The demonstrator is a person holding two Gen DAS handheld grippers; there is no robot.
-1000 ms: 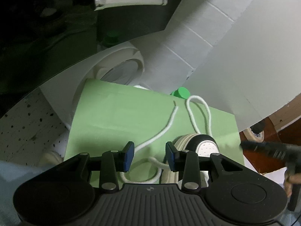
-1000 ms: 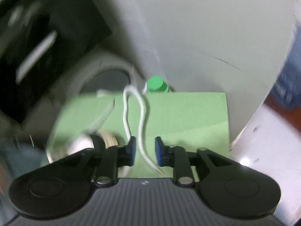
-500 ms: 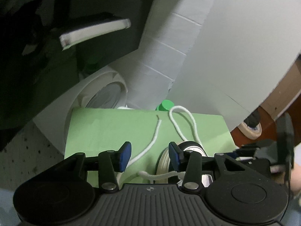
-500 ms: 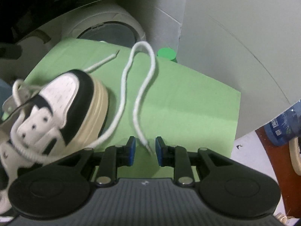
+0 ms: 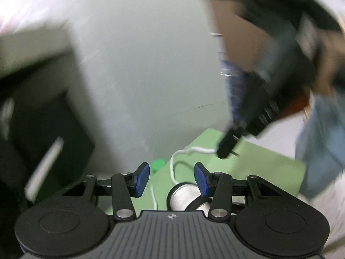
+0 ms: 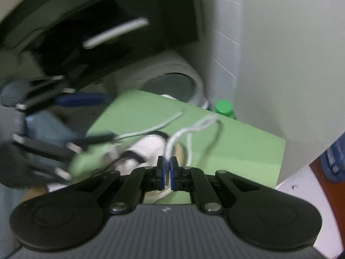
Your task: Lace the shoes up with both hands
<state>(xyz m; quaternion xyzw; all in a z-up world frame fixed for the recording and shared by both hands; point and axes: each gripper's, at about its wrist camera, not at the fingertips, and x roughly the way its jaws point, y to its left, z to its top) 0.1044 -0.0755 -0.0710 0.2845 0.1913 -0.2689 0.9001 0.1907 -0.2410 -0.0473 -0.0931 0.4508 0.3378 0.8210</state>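
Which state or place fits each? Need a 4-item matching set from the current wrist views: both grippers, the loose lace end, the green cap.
Things:
1. left gripper
2. right gripper
3. free lace end
4. green bottle cap

States or places:
A. lying loose on the green mat
B. jaws apart, nothing between the pads
C. standing past the mat's far edge, by the white wall
D. jaws shut on the white shoelace

Pairs: 1-B, 2-D, 3-A, 4-C
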